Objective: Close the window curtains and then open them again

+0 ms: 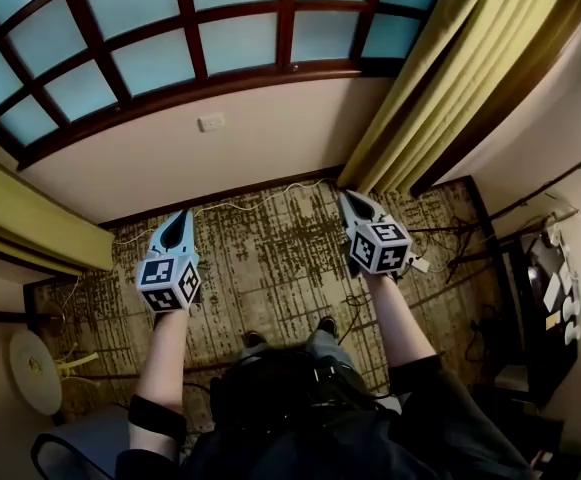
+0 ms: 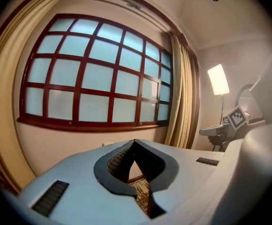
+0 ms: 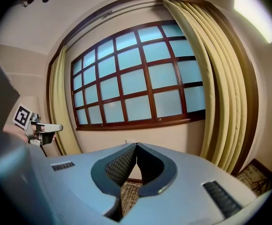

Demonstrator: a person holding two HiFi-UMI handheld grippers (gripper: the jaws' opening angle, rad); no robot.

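Left gripper (image 1: 179, 220) and right gripper (image 1: 351, 201) are both clenched on nothing, poised over the carpet (image 1: 270, 258), well apart from either drape. The left curtain (image 1: 30, 218) and right curtain (image 1: 450, 78) hang bunched beside the bare window (image 1: 170, 28). Judging by this, either closing has not begun or both steps are done.

Grey grippers (image 1: 183, 214) (image 1: 347, 196), b/w marker cubes (image 1: 168, 282) (image 1: 381, 245)

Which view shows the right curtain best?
The right gripper view: the curtain is close and nearly whole. The head view shows its lower part only; the left gripper view shows it far and narrow.
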